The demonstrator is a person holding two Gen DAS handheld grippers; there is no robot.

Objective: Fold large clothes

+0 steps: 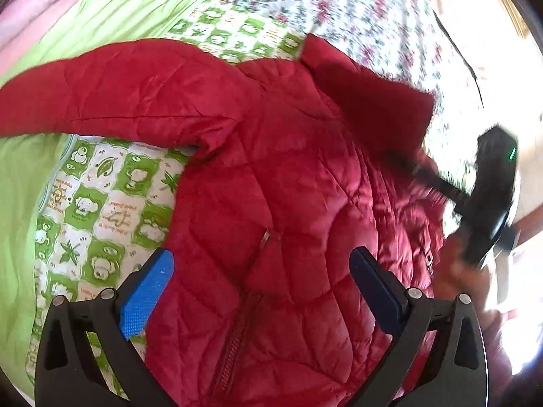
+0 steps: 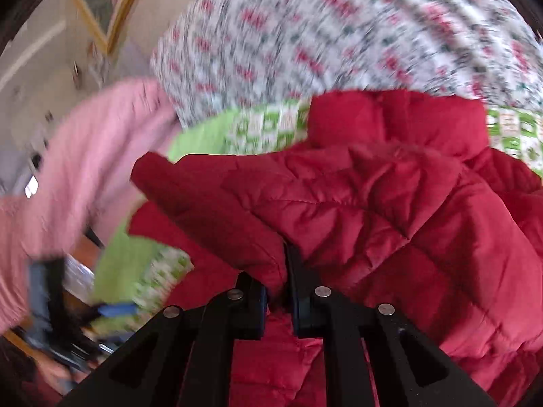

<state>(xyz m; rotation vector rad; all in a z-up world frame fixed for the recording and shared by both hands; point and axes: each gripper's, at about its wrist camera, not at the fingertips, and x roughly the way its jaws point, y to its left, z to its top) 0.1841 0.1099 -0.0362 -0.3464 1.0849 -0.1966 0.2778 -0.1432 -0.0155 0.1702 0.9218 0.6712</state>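
A red quilted jacket (image 1: 271, 176) lies on a green-and-white checked quilt (image 1: 101, 203), one sleeve (image 1: 118, 95) stretched out to the left. My left gripper (image 1: 261, 264) is open, its blue pads wide apart just above the jacket's front near the zipper. My right gripper (image 2: 281, 271) is shut on a fold of the red jacket (image 2: 390, 210) and lifts it over the body. In the left wrist view the right gripper (image 1: 488, 200) shows blurred at the jacket's right edge.
A floral bedspread (image 1: 339, 6) covers the bed behind the quilt. A pink cloth (image 2: 78, 156) lies at the left in the right wrist view. A plain green sheet (image 1: 20, 220) borders the quilt. Wall and a framed picture (image 2: 101, 3) stand beyond.
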